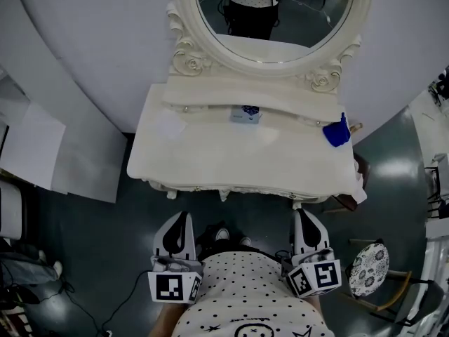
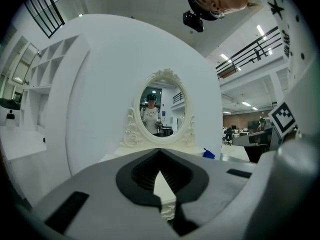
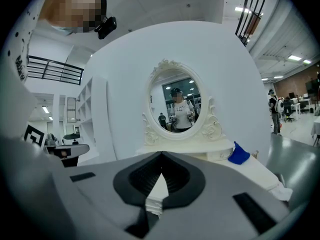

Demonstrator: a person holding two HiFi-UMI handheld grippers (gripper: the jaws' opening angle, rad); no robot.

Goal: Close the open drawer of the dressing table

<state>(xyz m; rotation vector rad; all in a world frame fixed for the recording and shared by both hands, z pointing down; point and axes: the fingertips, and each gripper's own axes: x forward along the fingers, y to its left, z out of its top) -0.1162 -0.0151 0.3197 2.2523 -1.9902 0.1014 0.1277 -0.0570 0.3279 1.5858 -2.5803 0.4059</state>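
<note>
The cream dressing table (image 1: 210, 163) stands right in front of me, with an oval mirror (image 1: 273, 9) above it. Under the mirror, a small middle drawer (image 1: 245, 114) sticks out a little, and something blue and white shows in it. A blue object (image 1: 337, 133) lies on the right of the tabletop. My left gripper (image 1: 177, 229) and right gripper (image 1: 309, 225) hover below the table's front edge, close to my body and apart from the table. Both are shut with nothing between the jaws. In the left gripper view the left gripper (image 2: 160, 155) points level at the table, and the right gripper (image 3: 161, 157) does the same in its own view.
A curved white wall backs the table, and white panels (image 1: 42, 146) lean at the left. A stool with a patterned seat (image 1: 370, 269) stands at the right on the dark floor. Cables (image 1: 84, 307) trail at the lower left. My feet (image 1: 223, 235) are under the table's front edge.
</note>
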